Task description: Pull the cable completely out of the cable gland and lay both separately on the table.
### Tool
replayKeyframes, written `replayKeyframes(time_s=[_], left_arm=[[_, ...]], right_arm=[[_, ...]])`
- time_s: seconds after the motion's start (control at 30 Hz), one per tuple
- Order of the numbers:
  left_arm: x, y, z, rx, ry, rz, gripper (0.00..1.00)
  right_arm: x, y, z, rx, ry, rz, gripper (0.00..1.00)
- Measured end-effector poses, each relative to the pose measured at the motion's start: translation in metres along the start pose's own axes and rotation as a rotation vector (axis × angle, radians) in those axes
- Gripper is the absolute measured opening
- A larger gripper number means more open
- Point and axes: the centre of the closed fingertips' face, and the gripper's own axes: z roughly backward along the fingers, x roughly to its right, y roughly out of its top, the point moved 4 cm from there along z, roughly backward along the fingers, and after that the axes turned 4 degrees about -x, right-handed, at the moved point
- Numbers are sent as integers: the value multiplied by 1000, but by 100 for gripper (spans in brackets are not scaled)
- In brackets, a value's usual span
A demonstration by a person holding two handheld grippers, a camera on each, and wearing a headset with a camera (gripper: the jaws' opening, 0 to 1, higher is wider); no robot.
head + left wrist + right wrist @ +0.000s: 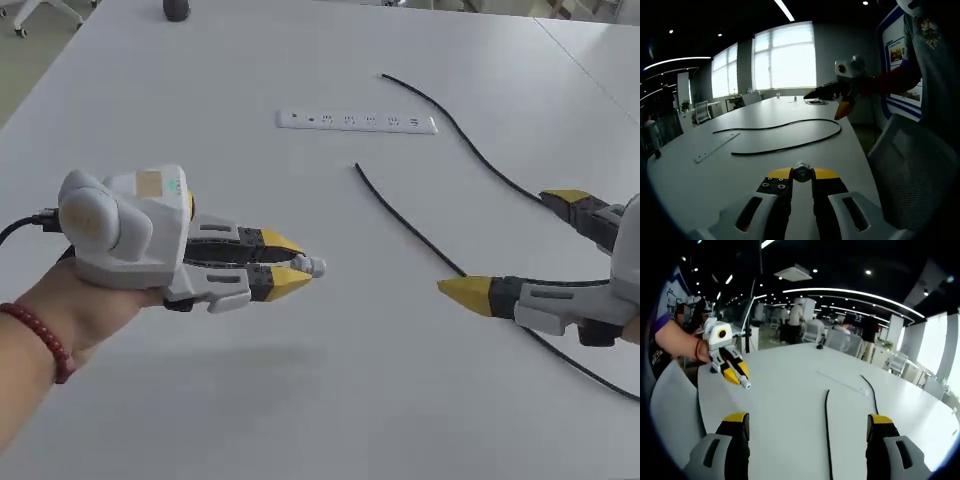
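My left gripper (296, 263) is held above the table at the left, shut on a small grey metal cable gland (314, 266) that pokes out past its yellow tips. In the left gripper view the gland (801, 172) sits pinched between the jaws. The black cable (415, 232) lies loose on the white table (300, 400), free of the gland, one end near the middle. My right gripper (512, 244) stands open over the cable at the right, jaws wide apart, nothing between them. In the right gripper view the cable (827, 430) runs between the open jaws, and the left gripper (735, 371) hovers at the left.
A white power strip (357, 121) lies flat on the table beyond the cable's end. A dark object (176, 9) stands at the far edge. Office chairs and people are in the room behind.
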Motion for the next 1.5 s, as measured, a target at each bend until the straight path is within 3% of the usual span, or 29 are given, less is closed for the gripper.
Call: replayKeyframes(time_s=[0.07,0.1,0.2,0.27,0.53,0.8,0.83,0.93,1.03,1.2,1.5], left_arm=[[0,0,1,3,-1,3,15],[0,0,1,3,0,3,15],[-1,2,2,14,3,3,15],[-1,4,3,24,3,11,15],[-1,2,6,22,5,13,15],[-19,-19,-9,-38,48,18,15],[-26,-25,-12,-53,89,28,15],[-40,-42,-20,-94,137,58,15],[-49,-53,-29,-123,156,67,15],[-57,-72,-38,-195,179,80,15],[-60,-88,-37,-247,203,79,16]], right_arm=[[-3,-2,7,4,-6,11,99],[-4,-1,11,31,-18,16,99],[-8,-3,20,50,-14,-14,99],[-10,0,27,102,-21,-33,99],[-20,-7,48,109,-57,-20,99],[-22,-7,51,110,-73,-22,99],[-23,-7,51,109,-76,-18,99],[-23,-10,51,88,-75,-16,99],[-21,-10,53,89,-79,-1,97],[-17,-11,54,79,-86,-6,97],[-17,-8,50,74,-76,0,95]])
